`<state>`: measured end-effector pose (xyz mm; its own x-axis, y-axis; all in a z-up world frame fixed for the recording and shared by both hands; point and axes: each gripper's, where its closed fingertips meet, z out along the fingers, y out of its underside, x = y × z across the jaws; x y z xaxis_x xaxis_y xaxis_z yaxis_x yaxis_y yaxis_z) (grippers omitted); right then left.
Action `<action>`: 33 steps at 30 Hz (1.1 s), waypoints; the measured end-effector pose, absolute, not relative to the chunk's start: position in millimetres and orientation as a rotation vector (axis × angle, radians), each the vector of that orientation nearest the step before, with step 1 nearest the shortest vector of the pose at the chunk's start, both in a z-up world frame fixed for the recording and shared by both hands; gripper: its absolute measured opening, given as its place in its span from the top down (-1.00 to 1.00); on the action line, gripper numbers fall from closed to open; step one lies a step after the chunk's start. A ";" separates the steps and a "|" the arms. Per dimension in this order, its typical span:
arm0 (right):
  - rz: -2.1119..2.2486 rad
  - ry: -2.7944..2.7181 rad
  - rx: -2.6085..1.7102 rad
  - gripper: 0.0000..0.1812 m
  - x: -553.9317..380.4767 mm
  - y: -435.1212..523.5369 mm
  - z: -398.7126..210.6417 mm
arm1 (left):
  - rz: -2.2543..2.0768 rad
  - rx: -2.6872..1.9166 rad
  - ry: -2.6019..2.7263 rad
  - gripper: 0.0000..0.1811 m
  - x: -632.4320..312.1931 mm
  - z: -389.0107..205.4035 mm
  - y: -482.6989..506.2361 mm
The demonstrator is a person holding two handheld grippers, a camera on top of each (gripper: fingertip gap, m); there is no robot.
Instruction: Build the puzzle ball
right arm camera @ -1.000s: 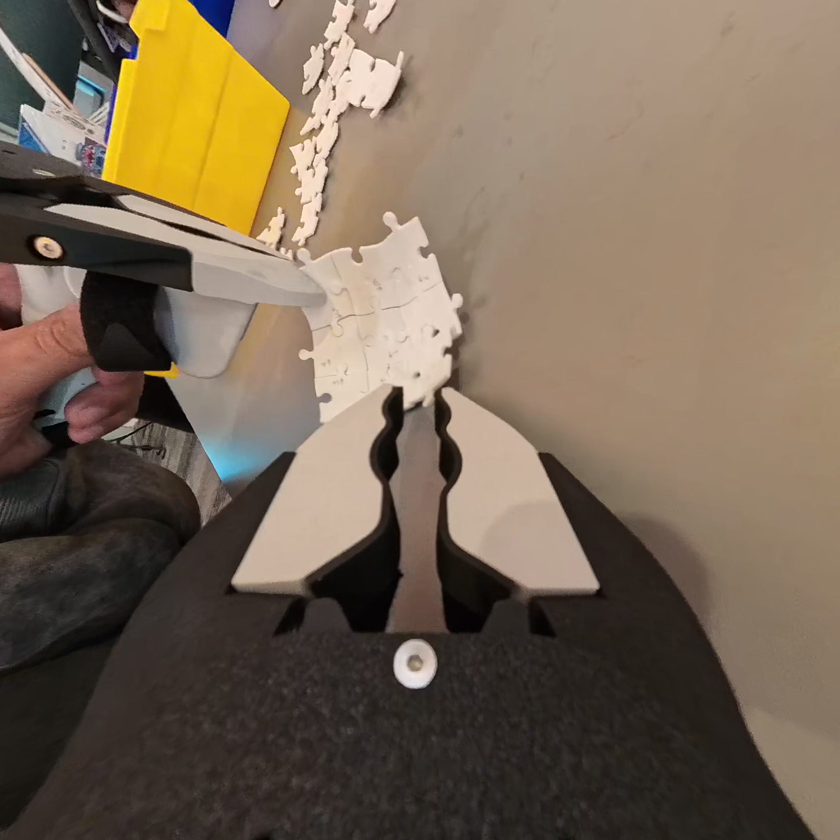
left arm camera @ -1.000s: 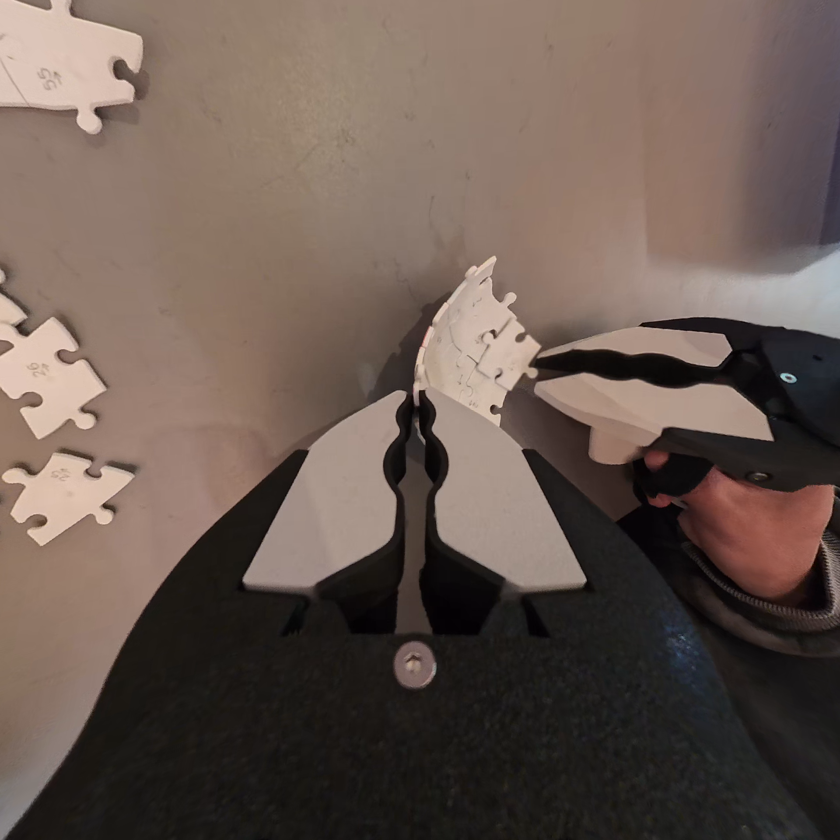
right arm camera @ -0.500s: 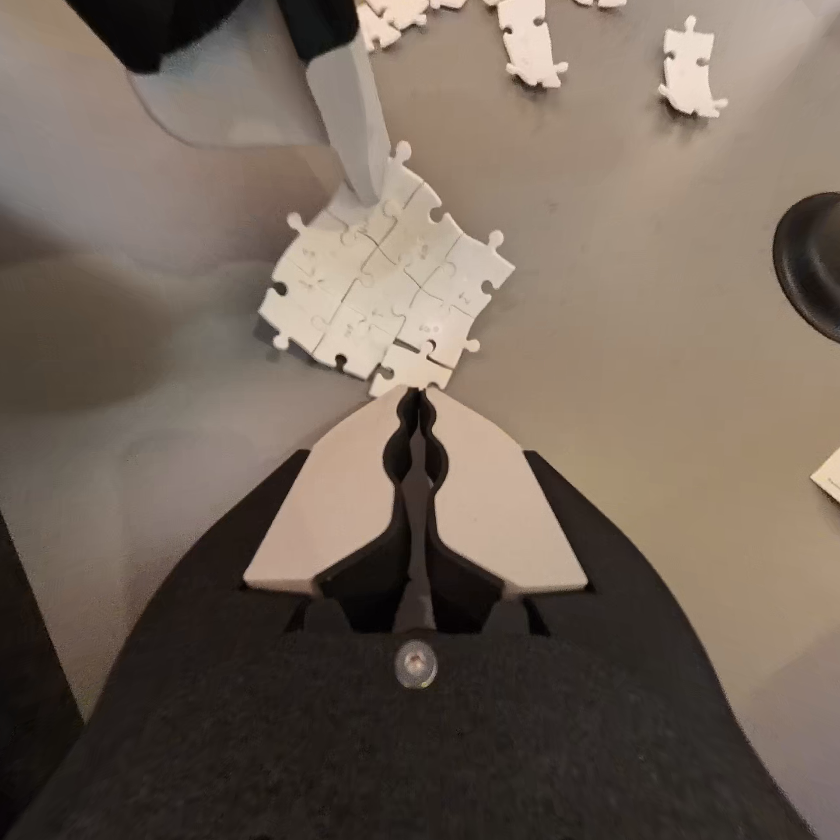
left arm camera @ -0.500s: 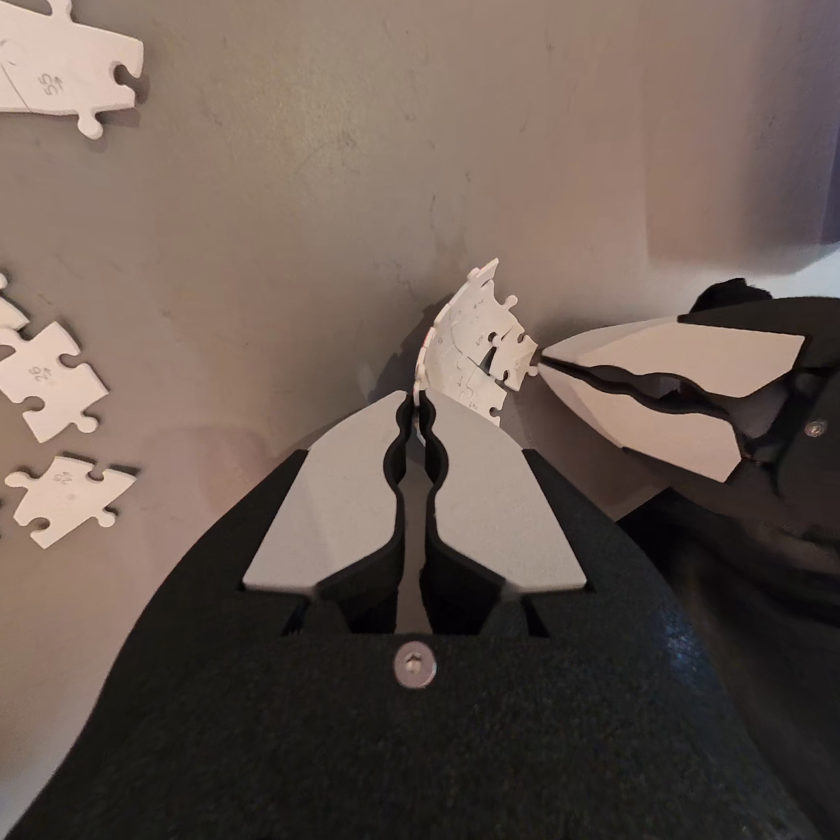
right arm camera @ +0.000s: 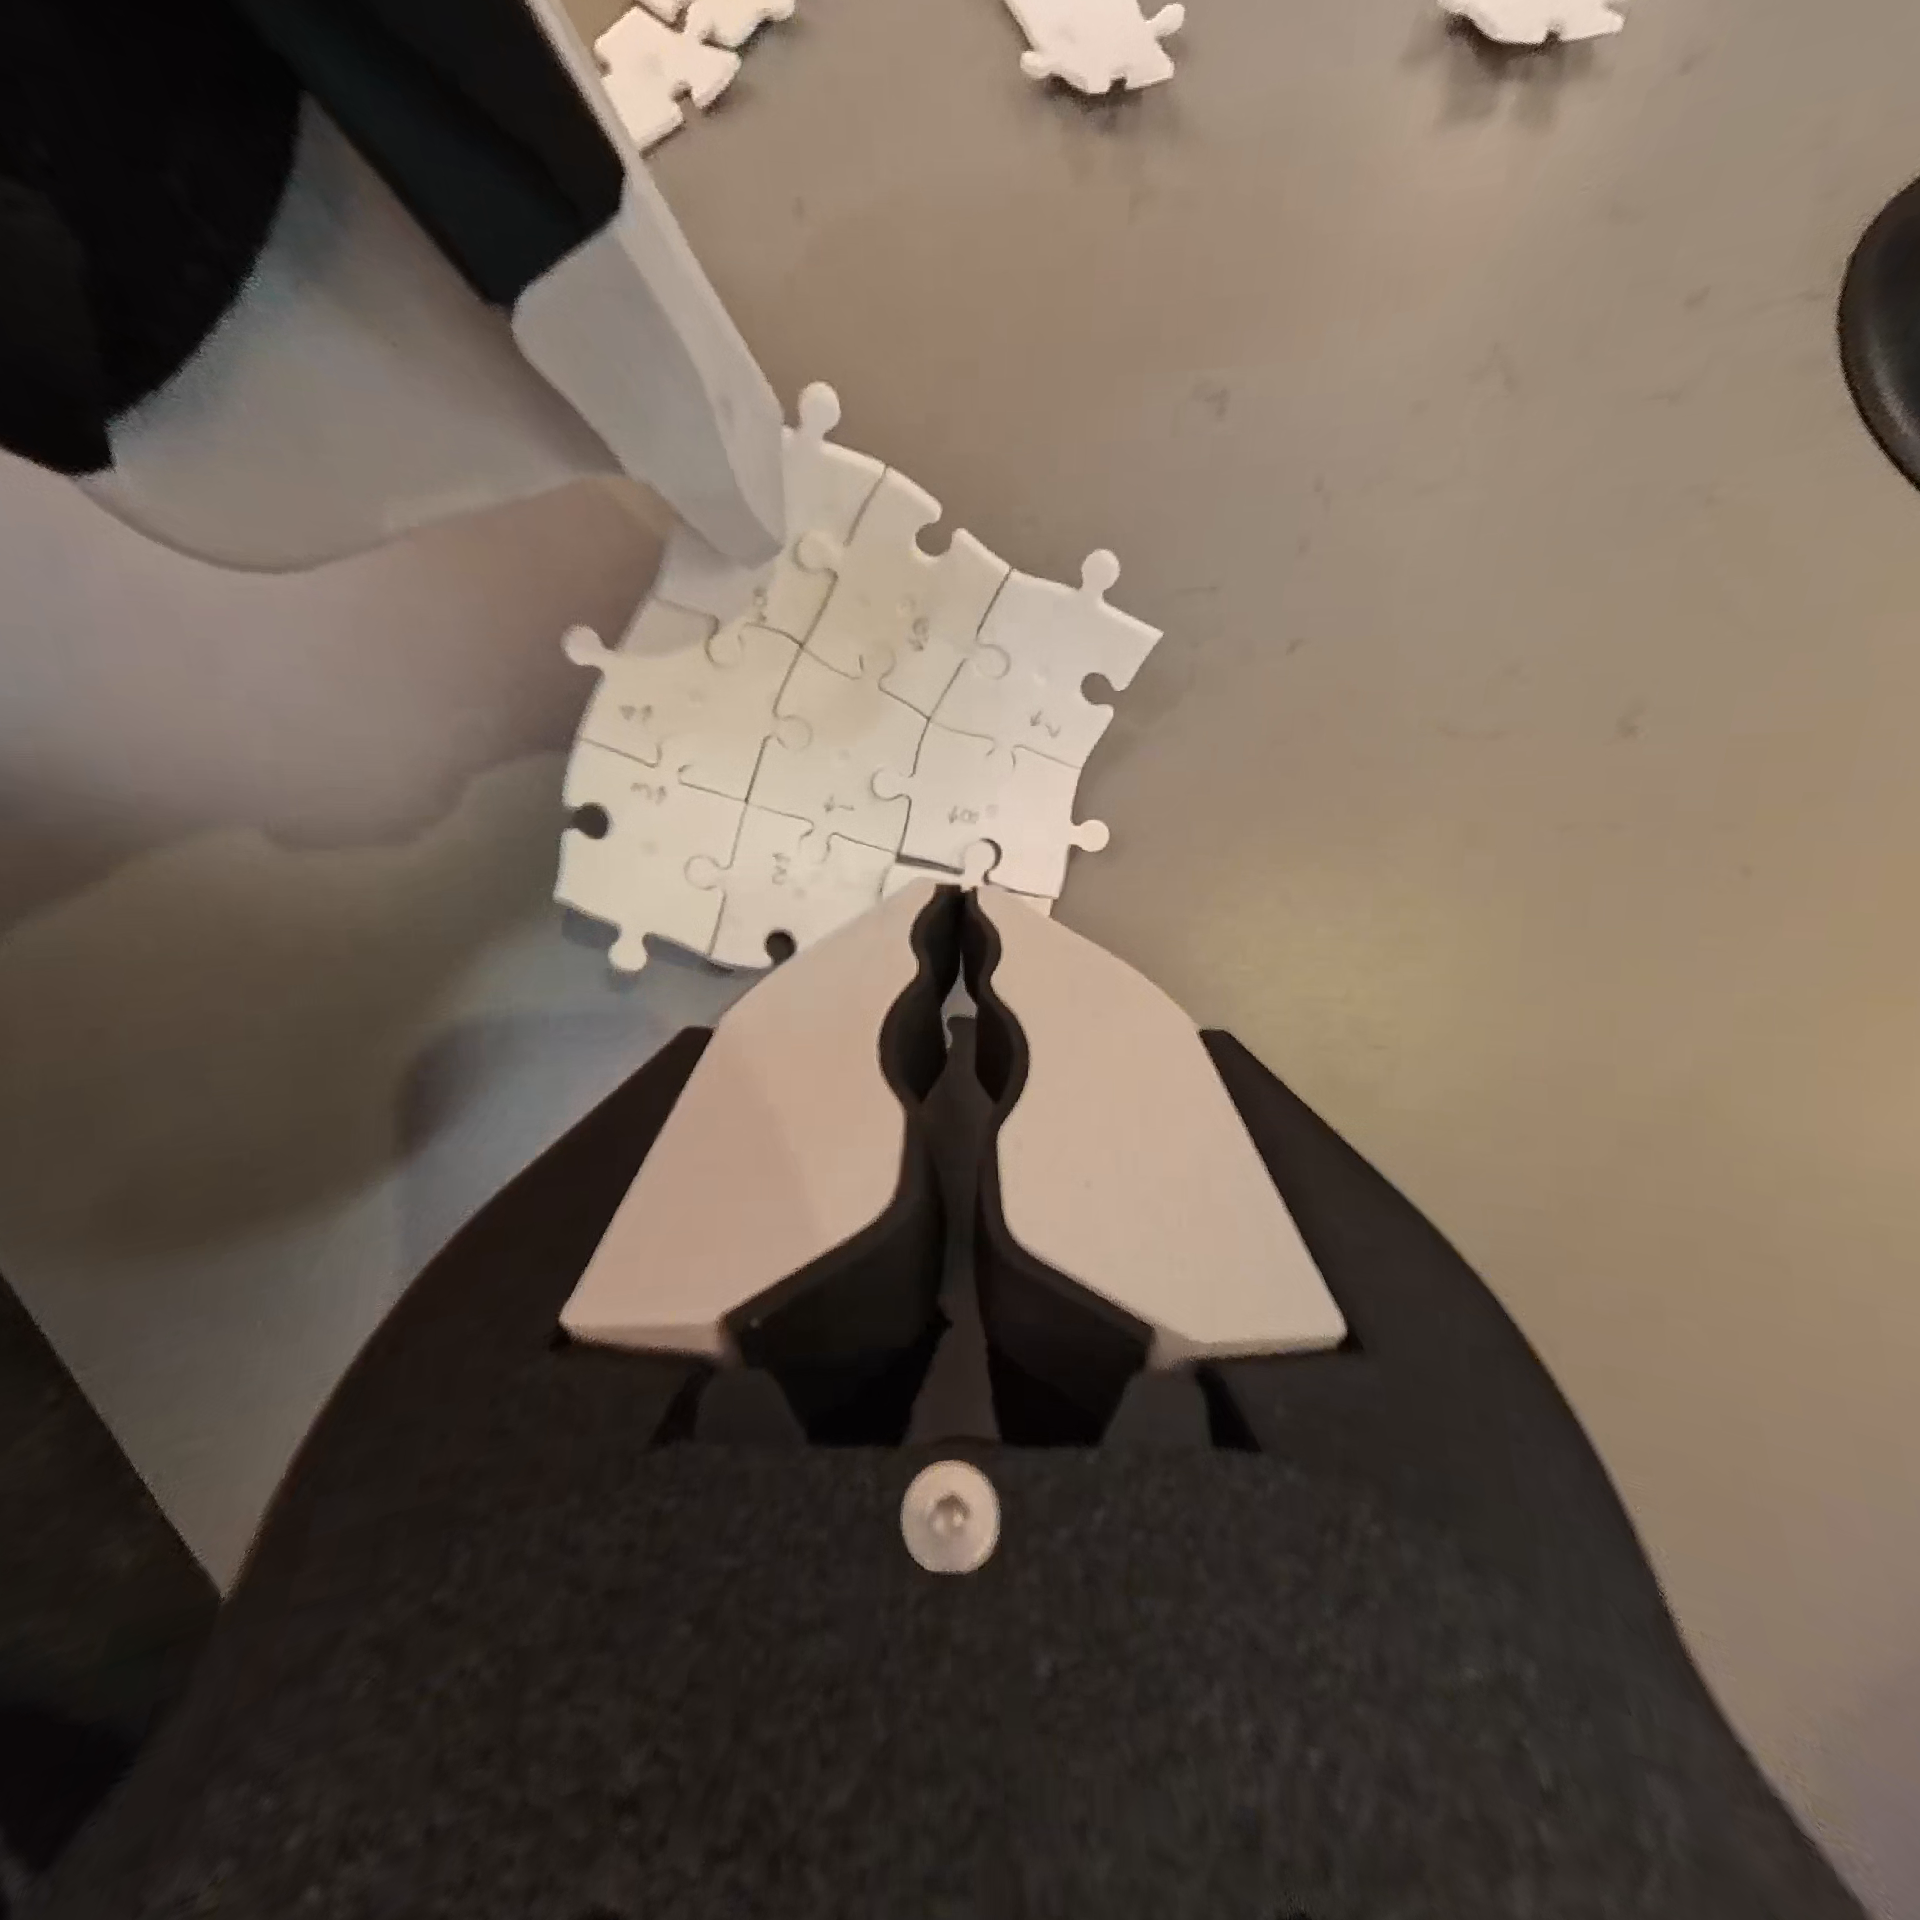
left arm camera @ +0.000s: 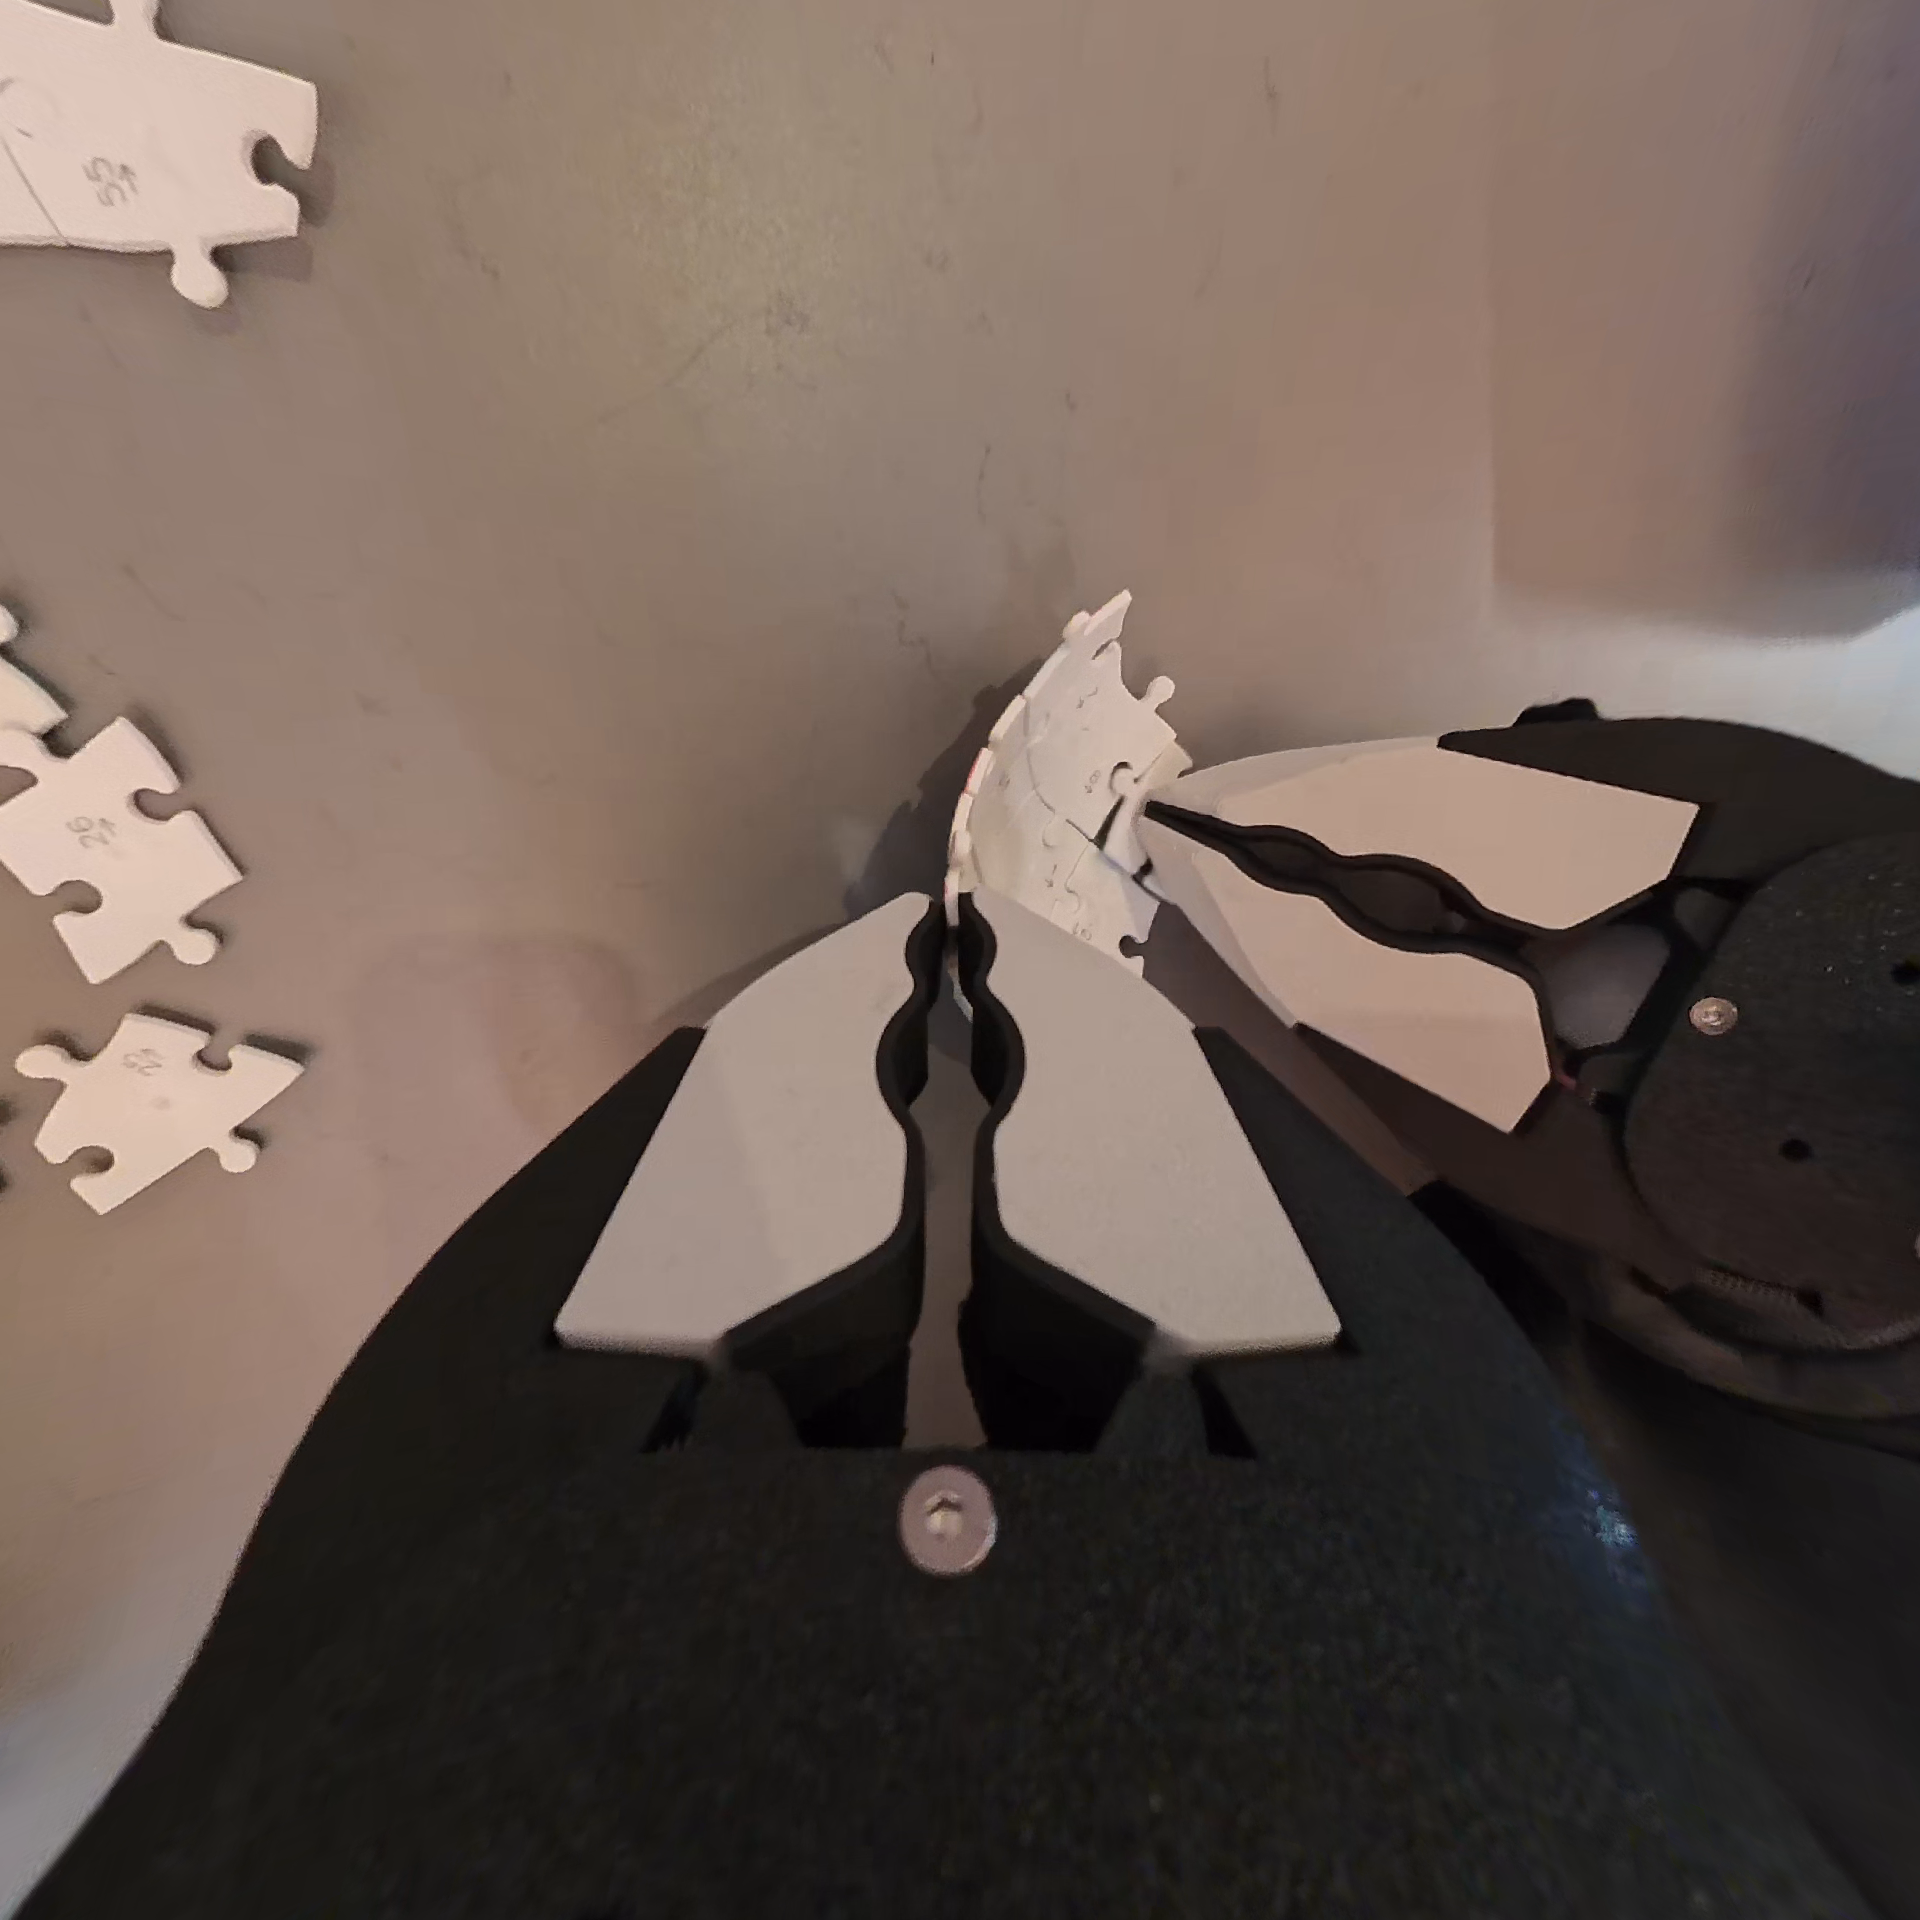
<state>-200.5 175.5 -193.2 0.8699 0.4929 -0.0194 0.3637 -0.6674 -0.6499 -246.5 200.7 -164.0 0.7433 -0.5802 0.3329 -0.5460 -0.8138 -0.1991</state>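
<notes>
A curved white panel of joined puzzle pieces (left arm camera: 1070, 769) stands on edge above the grey table; in the right wrist view it shows face-on (right arm camera: 831, 717). My left gripper (left arm camera: 951, 906) is shut on the panel's lower edge; it also shows in the right wrist view (right arm camera: 753, 535), coming from the upper left. My right gripper (right arm camera: 961, 902) is shut on a single white puzzle piece (right arm camera: 977, 868) and holds it against the panel's near edge. It enters the left wrist view from the right (left arm camera: 1151, 816), tips touching the panel.
Loose white pieces lie on the table at the left (left arm camera: 114, 847), (left arm camera: 156, 1112) and far left top (left arm camera: 135, 166), and along the far edge (right arm camera: 1101, 42). A black round object (right arm camera: 1886, 343) sits at the right. The table edge runs at the left (right arm camera: 208, 582). Across from one pair of fingers to the other is roughly 7 cm.
My right gripper has rolled from sideways to level and moved in, bringing its piece against the panel's edge. My left gripper holds the panel still.
</notes>
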 end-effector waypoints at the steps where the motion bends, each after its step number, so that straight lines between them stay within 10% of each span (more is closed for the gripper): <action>1: 0.262 -0.597 -2.369 1.00 -201.9 175.8 -192.9 | -0.587 -2.851 0.916 0.98 -246.6 -164.0 200.8; 33: 0.107 -0.623 -2.380 0.99 -203.5 172.8 -194.2 | -0.569 -2.851 0.901 0.98 -244.7 -163.4 198.5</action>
